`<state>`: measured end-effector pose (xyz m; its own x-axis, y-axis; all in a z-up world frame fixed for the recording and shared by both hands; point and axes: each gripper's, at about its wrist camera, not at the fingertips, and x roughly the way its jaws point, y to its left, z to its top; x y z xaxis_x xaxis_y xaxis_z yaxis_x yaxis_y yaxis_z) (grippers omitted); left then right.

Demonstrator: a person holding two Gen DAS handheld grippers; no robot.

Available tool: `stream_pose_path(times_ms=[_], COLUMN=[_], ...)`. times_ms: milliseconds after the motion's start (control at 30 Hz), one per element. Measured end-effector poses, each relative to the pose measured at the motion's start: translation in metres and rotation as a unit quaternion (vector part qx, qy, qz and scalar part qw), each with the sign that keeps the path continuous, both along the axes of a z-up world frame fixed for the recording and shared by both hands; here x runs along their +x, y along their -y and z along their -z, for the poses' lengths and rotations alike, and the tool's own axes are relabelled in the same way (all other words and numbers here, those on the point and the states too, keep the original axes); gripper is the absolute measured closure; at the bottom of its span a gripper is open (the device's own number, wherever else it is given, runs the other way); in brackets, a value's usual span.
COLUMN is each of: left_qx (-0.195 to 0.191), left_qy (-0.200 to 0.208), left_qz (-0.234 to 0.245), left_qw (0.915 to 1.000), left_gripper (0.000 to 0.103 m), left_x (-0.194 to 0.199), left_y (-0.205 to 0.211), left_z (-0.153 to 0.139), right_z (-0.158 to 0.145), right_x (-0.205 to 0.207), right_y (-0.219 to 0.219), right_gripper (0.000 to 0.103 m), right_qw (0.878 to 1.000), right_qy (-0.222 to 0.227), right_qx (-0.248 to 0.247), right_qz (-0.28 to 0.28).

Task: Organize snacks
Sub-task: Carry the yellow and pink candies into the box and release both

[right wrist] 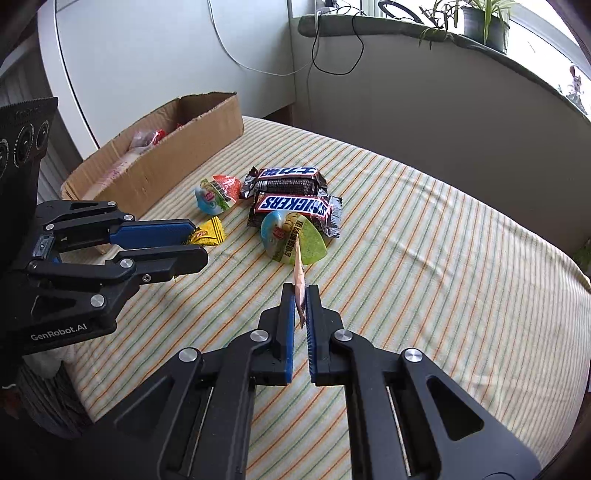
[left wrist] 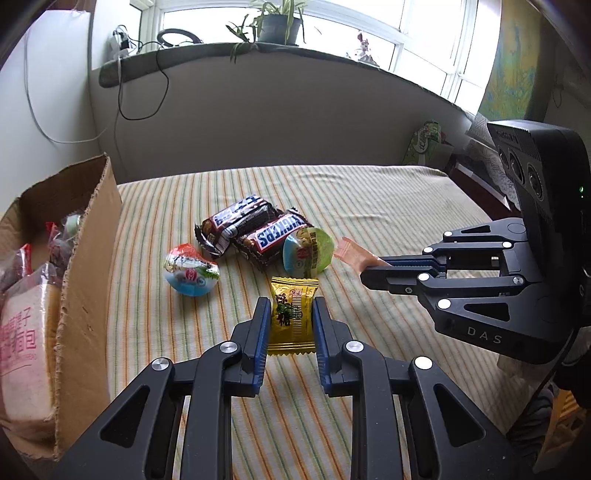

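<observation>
Cardboard box point(left wrist: 85, 295) at left edge of striped cloth point(left wrist: 369, 206), bread pack point(left wrist: 26, 362) inside. Two chocolate bars point(left wrist: 255, 229) mid-cloth, side by side; jelly cups point(left wrist: 190, 269) left and right in front.

"snickers" on candy bar point(right wrist: 293, 205), "genrobot.ai" on left gripper point(right wrist: 192, 242), "das" on right gripper point(left wrist: 373, 271)

Black linkage grippers point(left wrist: 291, 306), blue-lined jaws, silver pins, seemingly "DAS" lettering.

striped cloth point(left wrist: 369, 199) | potted plant point(left wrist: 277, 24) on windowsill point(left wrist: 221, 51) | black cable point(left wrist: 147, 96) hanging | white panel point(right wrist: 166, 55)
</observation>
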<state>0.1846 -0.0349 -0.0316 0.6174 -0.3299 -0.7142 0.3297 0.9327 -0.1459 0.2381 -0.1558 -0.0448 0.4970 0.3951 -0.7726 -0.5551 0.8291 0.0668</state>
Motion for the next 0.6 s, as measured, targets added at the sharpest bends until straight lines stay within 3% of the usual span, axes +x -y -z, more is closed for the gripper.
stream_pose_path(times_ms=[267,600], left_qx=[-0.032,-0.069], left_qy=[0.053,0.088], left_qz=[-0.024,-0.087], left_qw=[0.9978,0.9899], left_gripper=[0.082,0.082], left_x=[-0.009,-0.010], left_y=[-0.024,-0.087], left_z=[-0.039,-0.062], right_z=[-0.042,-0.071], right_x=[-0.003,0.008], right_y=[-0.010,-0.062], right_gripper=[0.097,0.097], right_qw=[0.999,0.998], right_qy=[0.024,0.046], right_qx=[0.032,0.041], right_qz=[0.004,-0.018])
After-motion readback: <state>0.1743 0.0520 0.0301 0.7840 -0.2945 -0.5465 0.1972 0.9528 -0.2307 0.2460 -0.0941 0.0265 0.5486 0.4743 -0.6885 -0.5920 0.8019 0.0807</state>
